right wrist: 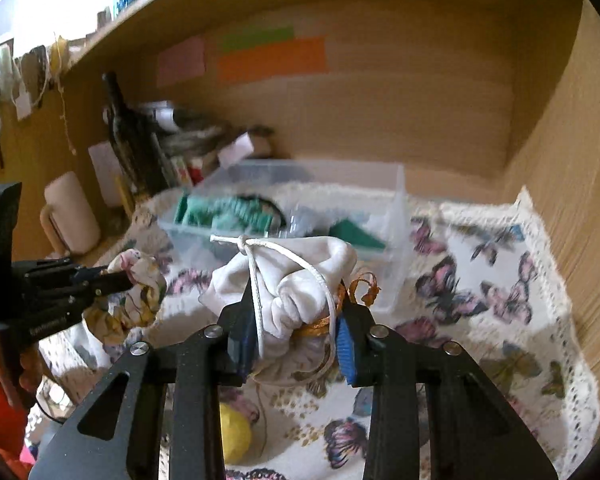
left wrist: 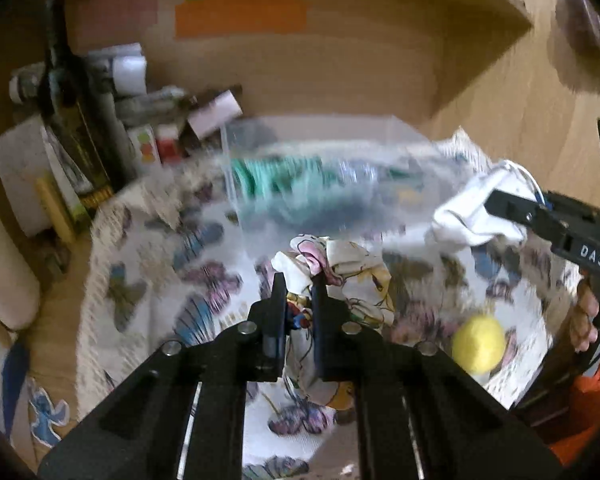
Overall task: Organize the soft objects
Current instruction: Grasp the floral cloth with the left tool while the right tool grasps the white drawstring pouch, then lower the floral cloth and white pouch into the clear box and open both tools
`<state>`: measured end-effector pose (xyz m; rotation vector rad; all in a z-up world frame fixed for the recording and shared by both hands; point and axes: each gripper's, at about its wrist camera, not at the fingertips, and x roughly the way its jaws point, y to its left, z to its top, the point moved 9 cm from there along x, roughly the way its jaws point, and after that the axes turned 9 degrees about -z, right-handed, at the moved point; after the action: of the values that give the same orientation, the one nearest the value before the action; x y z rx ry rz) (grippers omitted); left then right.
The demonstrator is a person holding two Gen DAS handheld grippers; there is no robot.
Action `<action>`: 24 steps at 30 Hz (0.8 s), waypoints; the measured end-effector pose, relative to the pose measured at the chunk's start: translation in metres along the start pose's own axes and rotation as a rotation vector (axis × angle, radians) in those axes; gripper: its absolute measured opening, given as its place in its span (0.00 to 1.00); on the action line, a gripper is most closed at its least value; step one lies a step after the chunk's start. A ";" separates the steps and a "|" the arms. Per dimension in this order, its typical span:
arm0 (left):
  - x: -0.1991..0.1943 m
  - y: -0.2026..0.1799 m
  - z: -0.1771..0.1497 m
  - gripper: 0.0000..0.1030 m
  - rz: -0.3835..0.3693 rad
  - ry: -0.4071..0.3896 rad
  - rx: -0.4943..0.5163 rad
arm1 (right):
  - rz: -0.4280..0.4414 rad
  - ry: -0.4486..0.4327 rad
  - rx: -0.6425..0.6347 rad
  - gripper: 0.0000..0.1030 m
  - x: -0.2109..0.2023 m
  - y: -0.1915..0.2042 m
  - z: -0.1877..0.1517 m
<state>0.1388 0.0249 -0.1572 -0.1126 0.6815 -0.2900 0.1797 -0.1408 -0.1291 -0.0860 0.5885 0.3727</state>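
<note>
My left gripper [left wrist: 299, 286] is shut on a floral fabric scrunchie [left wrist: 352, 276] and holds it above the butterfly cloth, just in front of the clear plastic box [left wrist: 300, 184]. It also shows in the right wrist view [right wrist: 140, 288]. My right gripper [right wrist: 296, 320] is shut on a white drawstring pouch [right wrist: 300, 280] tied with an orange ribbon, held in front of the box [right wrist: 396, 208]. The pouch also shows in the left wrist view [left wrist: 472, 212]. The box holds green and dark soft items. A yellow soft ball [left wrist: 478, 344] lies on the cloth; it also shows in the right wrist view [right wrist: 236, 432].
The butterfly-print cloth [right wrist: 480, 280] covers a wooden desk alcove. Bottles, boxes and a dark bottle [left wrist: 60, 92] crowd the back left. A cream mug [right wrist: 72, 216] stands left. Wooden walls close the back and the right side [right wrist: 560, 160].
</note>
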 end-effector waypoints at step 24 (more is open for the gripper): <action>0.011 0.017 0.107 0.10 0.030 -0.173 0.023 | -0.090 -0.152 -0.016 0.29 0.019 -0.023 0.087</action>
<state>0.2187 0.0389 -0.0847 -0.1047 0.5078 -0.2563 0.2485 -0.1398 -0.0687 -0.0979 0.4297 0.2931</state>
